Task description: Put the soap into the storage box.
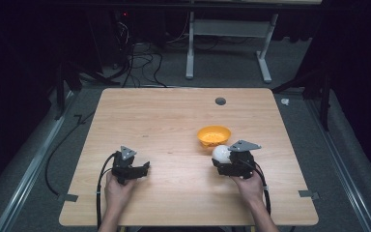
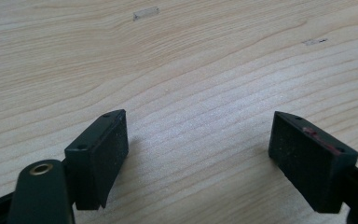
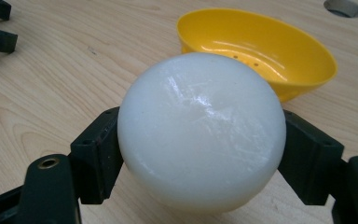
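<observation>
You've got the white ball (image 3: 200,130) clamped in your right gripper (image 1: 228,158) toward the tabletop's right edge, left gripper (image 2: 198,154) open & idle; next, prob. lift it over the yellow bowl (image 1: 214,136) & let go.

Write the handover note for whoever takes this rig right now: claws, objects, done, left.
Right claw: shut on the white ball, held at the table's near right, just short of the yellow bowl.
Left claw: open, holding nothing, low over bare wood at the near left of the table.
Done: ball is gripped.
Left: the ball is not in the bowl yet; the likely next step is to carry it forward over the bowl and release it.
</observation>
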Available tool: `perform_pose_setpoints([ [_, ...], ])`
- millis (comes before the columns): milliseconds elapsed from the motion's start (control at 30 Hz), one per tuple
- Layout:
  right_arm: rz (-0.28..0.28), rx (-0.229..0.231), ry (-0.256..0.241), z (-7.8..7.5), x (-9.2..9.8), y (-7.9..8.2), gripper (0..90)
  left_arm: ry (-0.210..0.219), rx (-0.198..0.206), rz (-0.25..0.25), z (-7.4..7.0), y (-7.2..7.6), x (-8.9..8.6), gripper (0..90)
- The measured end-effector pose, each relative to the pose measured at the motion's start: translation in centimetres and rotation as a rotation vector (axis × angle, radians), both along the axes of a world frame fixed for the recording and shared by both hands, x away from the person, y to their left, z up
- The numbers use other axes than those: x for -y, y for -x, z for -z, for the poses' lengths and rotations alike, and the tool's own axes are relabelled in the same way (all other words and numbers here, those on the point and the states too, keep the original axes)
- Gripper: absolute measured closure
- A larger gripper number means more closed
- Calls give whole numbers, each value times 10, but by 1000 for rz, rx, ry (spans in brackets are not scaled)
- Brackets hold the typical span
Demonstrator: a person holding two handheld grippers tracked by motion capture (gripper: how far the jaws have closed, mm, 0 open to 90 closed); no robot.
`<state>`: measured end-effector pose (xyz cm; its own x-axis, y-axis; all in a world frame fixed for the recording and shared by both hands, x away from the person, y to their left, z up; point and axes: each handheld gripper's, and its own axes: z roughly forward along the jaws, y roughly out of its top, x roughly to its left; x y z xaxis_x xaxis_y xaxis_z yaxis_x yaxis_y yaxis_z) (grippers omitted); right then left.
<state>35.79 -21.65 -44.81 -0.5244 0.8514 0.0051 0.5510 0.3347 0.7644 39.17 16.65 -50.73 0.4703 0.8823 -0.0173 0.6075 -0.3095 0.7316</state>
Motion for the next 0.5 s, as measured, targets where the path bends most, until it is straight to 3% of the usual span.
perform_pose_setpoints([
  [500, 5, 18, -11, -12, 0, -13, 246, 0, 0, 1, 0, 0, 0, 203],
])
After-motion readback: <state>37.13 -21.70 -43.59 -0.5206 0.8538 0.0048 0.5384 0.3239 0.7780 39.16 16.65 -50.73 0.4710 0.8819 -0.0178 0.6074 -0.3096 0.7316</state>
